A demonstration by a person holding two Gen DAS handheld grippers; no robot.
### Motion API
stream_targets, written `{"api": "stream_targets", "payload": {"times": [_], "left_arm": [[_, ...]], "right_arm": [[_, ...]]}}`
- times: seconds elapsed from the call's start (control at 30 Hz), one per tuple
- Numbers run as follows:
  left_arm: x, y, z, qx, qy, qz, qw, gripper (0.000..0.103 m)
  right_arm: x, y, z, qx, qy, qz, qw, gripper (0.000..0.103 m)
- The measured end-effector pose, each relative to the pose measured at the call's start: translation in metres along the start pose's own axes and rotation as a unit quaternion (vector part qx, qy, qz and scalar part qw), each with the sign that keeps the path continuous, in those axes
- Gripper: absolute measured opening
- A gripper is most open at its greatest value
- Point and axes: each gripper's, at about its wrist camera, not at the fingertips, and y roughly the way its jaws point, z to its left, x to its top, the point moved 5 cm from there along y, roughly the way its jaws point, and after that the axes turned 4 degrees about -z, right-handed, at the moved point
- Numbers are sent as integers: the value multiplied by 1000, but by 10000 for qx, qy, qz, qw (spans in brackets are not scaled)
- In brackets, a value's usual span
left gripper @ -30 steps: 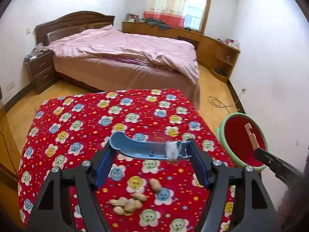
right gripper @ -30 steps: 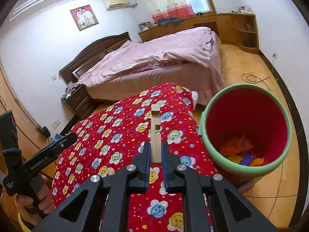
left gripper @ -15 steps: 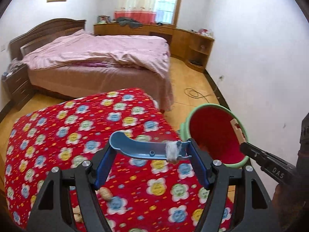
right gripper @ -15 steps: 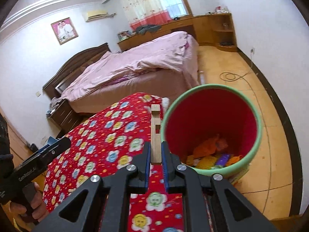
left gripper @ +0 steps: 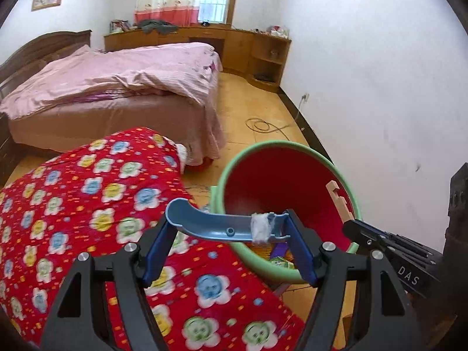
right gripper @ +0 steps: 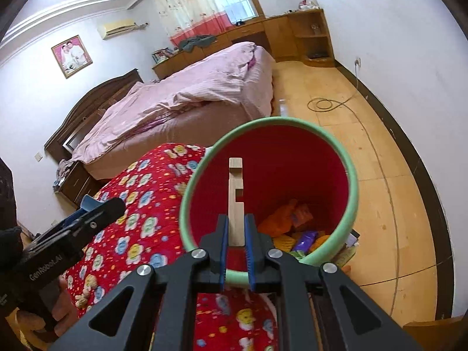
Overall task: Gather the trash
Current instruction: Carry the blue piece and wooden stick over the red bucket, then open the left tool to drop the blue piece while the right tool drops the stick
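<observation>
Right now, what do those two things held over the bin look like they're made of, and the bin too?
The notched stick in the right gripper looks like pale unfinished wood: matte, faint grain, square-cut edges. The curved blue piece across the left gripper looks like moulded plastic, smooth with slight sheen; the white wad stuck on it may be tissue or tape. The bin seems plastic: glossy red inside, green rim.

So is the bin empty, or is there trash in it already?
Not empty. The bin already holds wrappers at the bottom, orange and purple among them, seen in the right wrist view.
</observation>
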Motion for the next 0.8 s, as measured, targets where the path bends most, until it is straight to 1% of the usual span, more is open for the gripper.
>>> {"api": "stream_targets", "payload": {"times": [0.13,0.27,0.53,0.57,0.63,0.8], "left_arm": [[-1,22,-8,-2,13,156,9999,73],[0,35,-13,-155,-24,277,9995,73],[-1,51,-20,-306,-122,416,9986,73],[-1,52,-21,-311,-134,434,9985,73],[-2,55,-21,-286,-160,463,9984,79],[-3,55,-15,-260,-295,471,9981,80]], "right_arm": [[2,8,-16,-74,49,26,10000,13],[5,15,-29,-123,55,22,9999,14],[9,27,-39,-8,86,70,9999,14],[9,27,-38,10,81,85,9999,16],[9,28,-37,46,74,99,9999,18],[13,29,-35,113,58,118,9998,24]]}}
